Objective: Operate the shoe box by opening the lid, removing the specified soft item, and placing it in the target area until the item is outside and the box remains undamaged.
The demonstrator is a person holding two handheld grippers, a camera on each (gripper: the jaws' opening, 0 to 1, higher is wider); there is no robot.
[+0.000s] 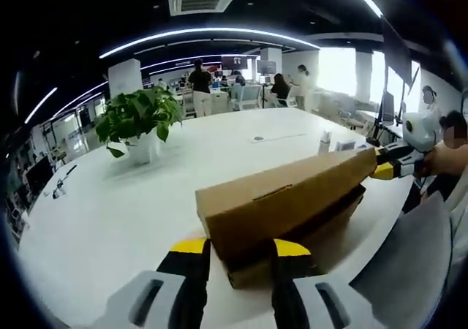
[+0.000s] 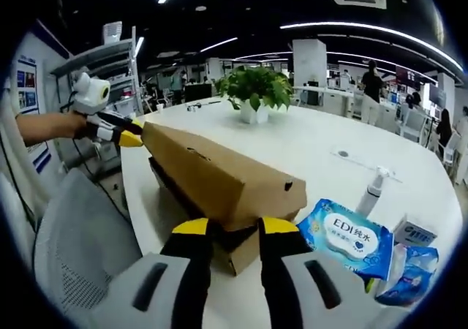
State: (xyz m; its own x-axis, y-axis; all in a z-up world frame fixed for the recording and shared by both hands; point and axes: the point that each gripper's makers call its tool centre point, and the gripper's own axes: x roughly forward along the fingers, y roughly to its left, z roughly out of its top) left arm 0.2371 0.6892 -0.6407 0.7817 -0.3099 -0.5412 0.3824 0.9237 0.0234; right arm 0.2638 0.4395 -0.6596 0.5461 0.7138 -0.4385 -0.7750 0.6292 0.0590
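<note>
A brown cardboard shoe box [image 1: 285, 197] lies on the white table [image 1: 110, 212], its lid [image 2: 212, 172] lifted a little above the darker base [image 2: 175, 190]. My left gripper [image 1: 241, 250] has its yellow-tipped jaws pinched on the near end of the lid. At the far end, my right gripper [image 1: 385, 164] grips the lid's other end. Seen from the right gripper view, my right gripper [image 2: 234, 228] is shut on the lid's near corner. A person's hand holds the left gripper [image 2: 130, 135] at the far end. The box's inside is hidden.
A potted plant [image 1: 139, 120] [image 2: 254, 88] stands mid-table. A wet-wipes pack [image 2: 344, 237], spray bottle [image 2: 373, 186], small box [image 2: 415, 234] and blue packet [image 2: 409, 274] lie right of the box. A grey chair [image 2: 80, 241] sits at the table's edge. People stand far back.
</note>
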